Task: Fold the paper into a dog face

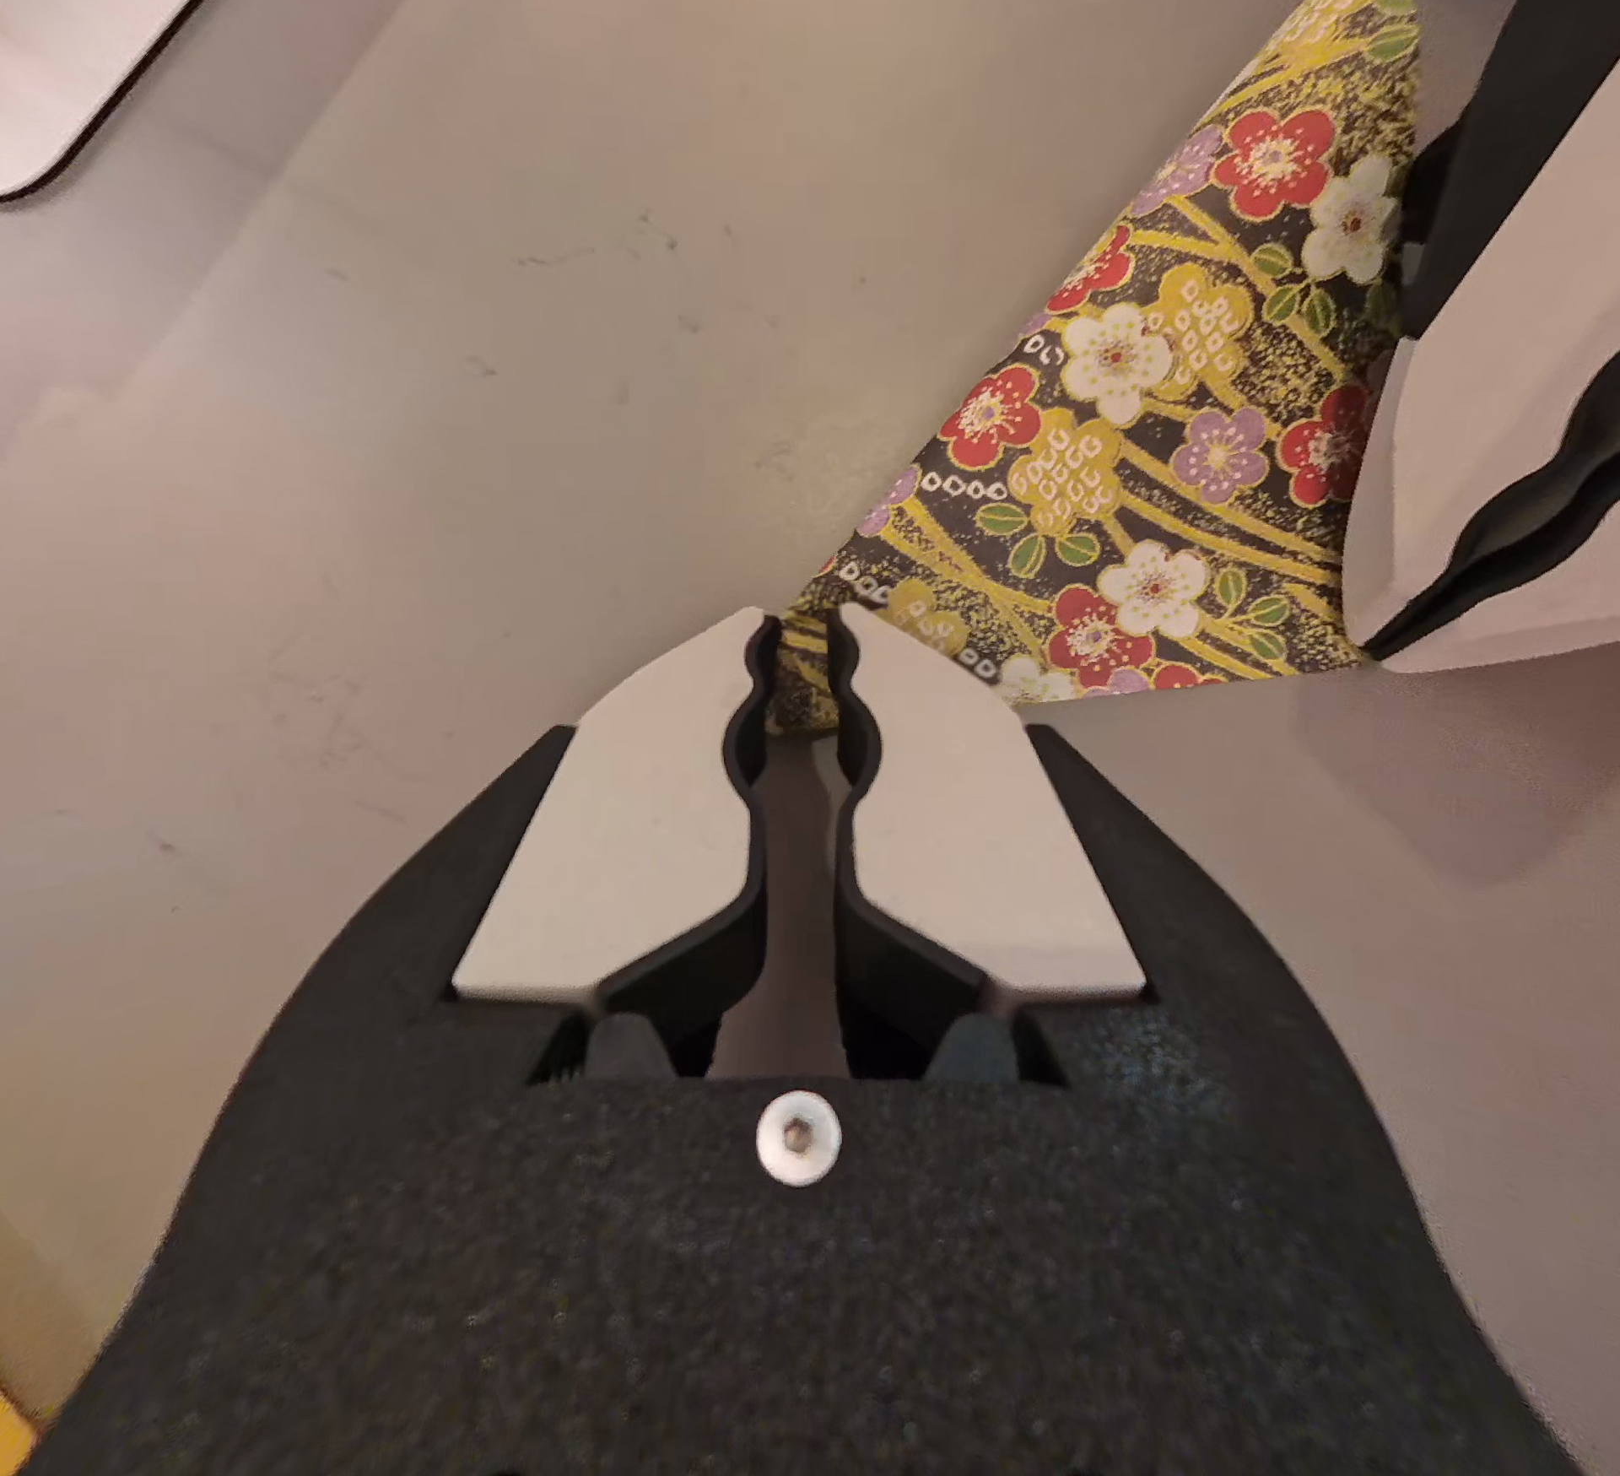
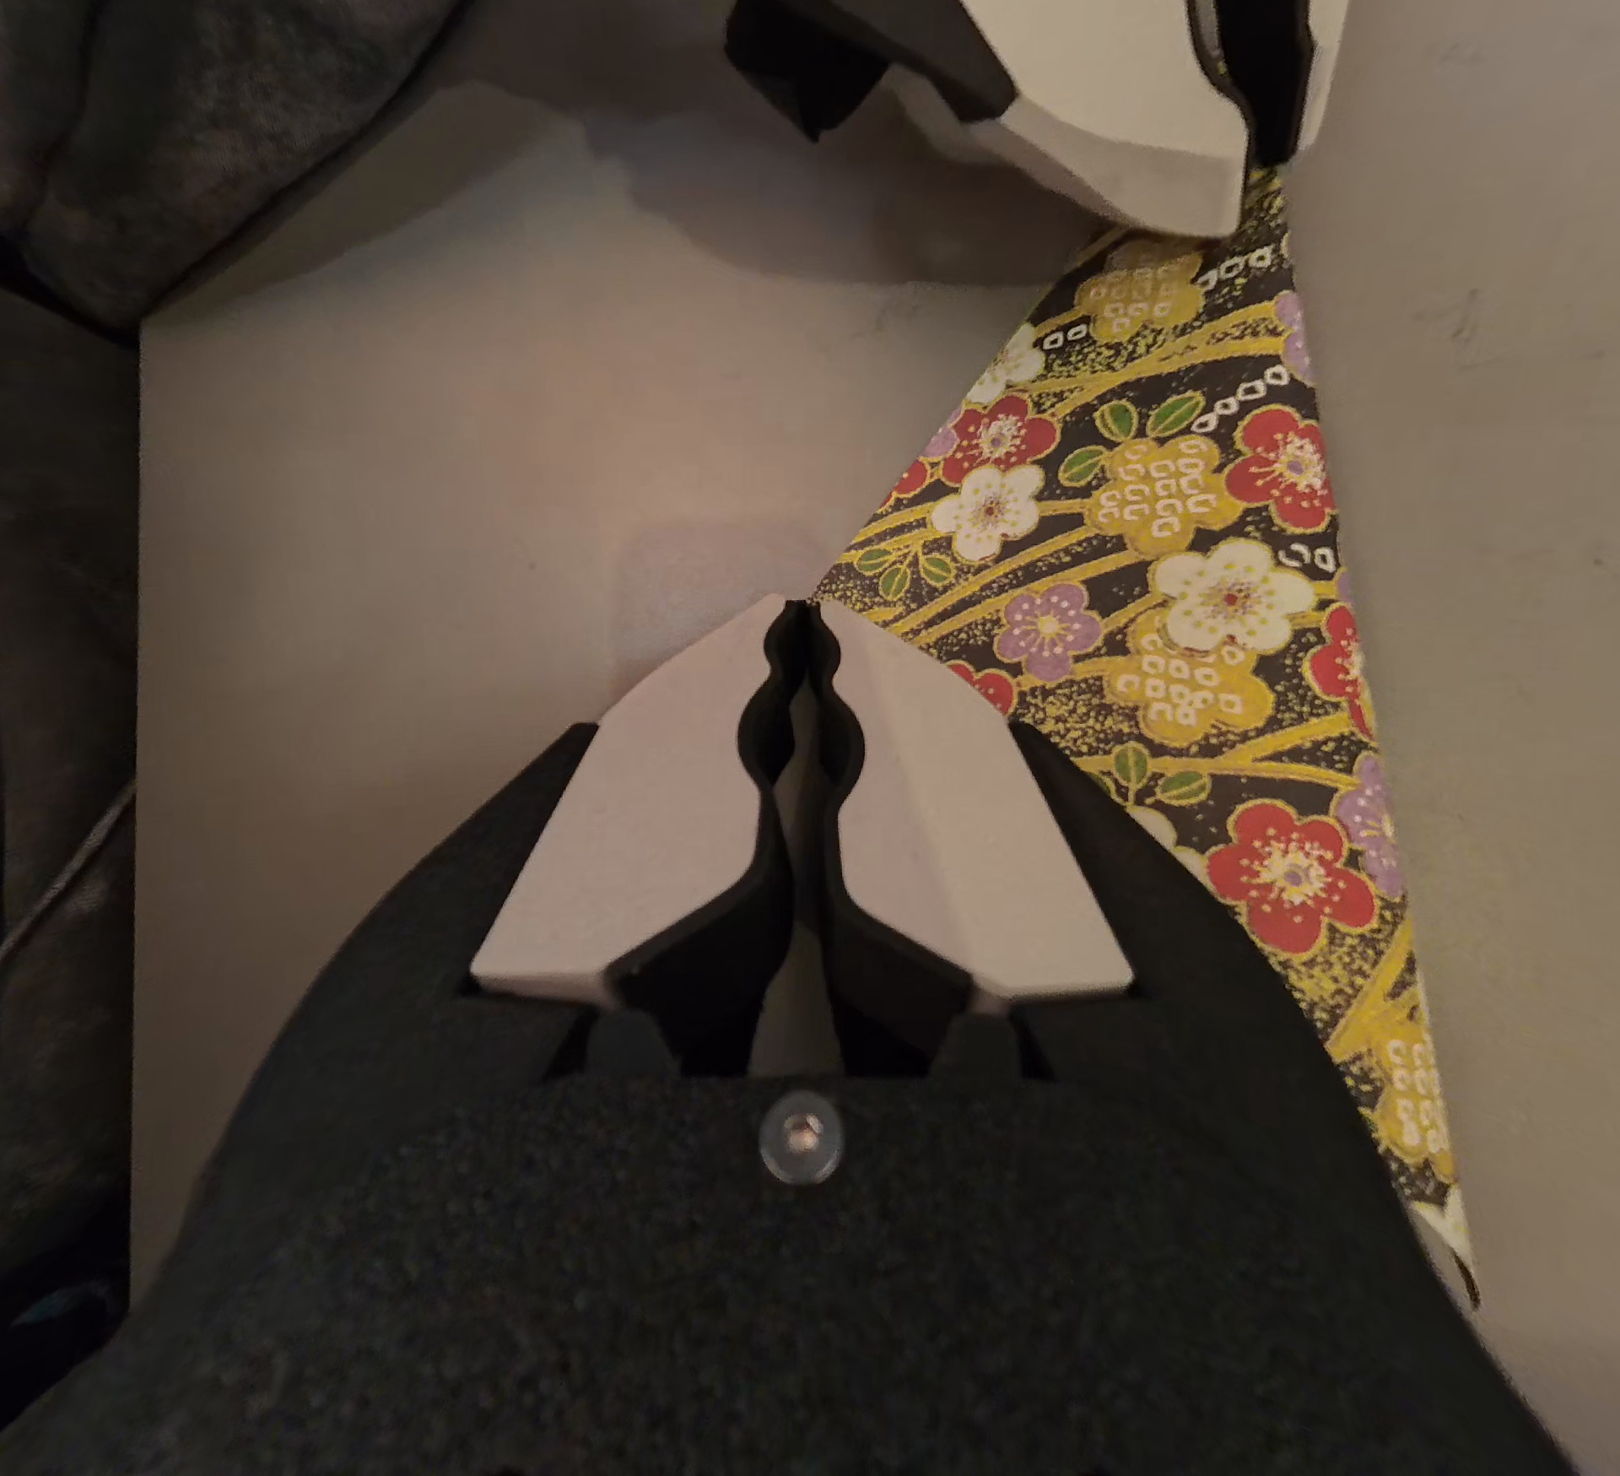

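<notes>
Paper [image 1: 1166, 417] folded to floral triangle, flat on table [image 1: 526, 294], right of centre frame. Left gripper [image 1: 802, 627] slightly parted around lower corner, grip uncertain. Right gripper [image 2: 806, 610] clenched at side corner, pressing. Pin firmly, then fold ear corner downward, crease sharply.

your paper [image 1: 1166, 417] is thin, matt, printed with glinting gold flowers. your left gripper [image 1: 802, 636] has a rough black plastic body, smooth white fingers [image 1: 666, 803] and a shiny metal screw [image 1: 798, 1137]. the table [image 1: 526, 347] looks smooth, matt, lightly scuffed.
</notes>
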Demonstrator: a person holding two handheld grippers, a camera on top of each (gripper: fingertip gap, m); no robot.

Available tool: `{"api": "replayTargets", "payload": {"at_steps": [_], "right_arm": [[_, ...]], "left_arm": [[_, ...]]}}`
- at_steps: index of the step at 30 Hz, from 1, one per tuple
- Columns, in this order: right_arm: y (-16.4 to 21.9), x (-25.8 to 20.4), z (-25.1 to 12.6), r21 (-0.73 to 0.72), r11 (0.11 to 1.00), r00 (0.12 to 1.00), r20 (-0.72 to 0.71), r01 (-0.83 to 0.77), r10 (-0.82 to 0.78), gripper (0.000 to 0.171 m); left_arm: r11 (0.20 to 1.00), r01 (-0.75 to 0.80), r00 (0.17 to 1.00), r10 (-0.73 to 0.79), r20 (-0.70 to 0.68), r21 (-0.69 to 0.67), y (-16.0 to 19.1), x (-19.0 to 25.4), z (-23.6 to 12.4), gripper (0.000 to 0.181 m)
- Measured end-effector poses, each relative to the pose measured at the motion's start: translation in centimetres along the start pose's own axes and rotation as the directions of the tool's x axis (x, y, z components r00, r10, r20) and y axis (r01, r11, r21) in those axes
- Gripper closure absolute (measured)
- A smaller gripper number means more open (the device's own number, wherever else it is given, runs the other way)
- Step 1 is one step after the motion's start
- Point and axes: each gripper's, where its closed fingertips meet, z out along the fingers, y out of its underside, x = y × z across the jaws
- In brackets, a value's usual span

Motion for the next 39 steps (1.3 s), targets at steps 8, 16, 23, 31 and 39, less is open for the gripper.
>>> {"api": "replayTargets", "payload": {"at_steps": [8, 16, 23, 31, 39], "right_arm": [[0.0, 0.0, 0.0, 0.008, 1.0, 1.0, -0.001, -0.008, 0.008, 0.171], [0.0, 0.1, 0.0, 0.009, 1.0, 1.0, 0.001, -0.014, 0.014, 0.171], [0.0, 0.1, 0.0, 0.003, 1.0, 1.0, -0.009, -0.005, 0.005, 0.171], [0.0, 0.1, 0.0, 0.002, 1.0, 1.0, -0.018, -0.008, 0.008, 0.171], [0.0, 0.1, 0.0, 0.007, 1.0, 1.0, -0.019, -0.013, 0.013, 0.171]], "left_arm": [[1.0, -0.027, 1.0, 0.027, -0.009, -0.005, 0.4, -0.1, 0.3, 0.172], [1.0, -0.005, 1.0, 0.005, -0.021, -0.002, 1.3, -0.4, -0.4, 0.171], [1.0, 0.013, 1.0, -0.013, 0.012, -0.005, 2.2, -1.1, -1.6, 0.163], [0.995, 0.073, 0.991, -0.08, 0.107, 0.065, 1.9, -2.6, -4.6, 0.168], [0.98, 0.137, 0.985, -0.15, 0.082, 0.143, -1.1, -0.9, -4.1, 0.181]]}}
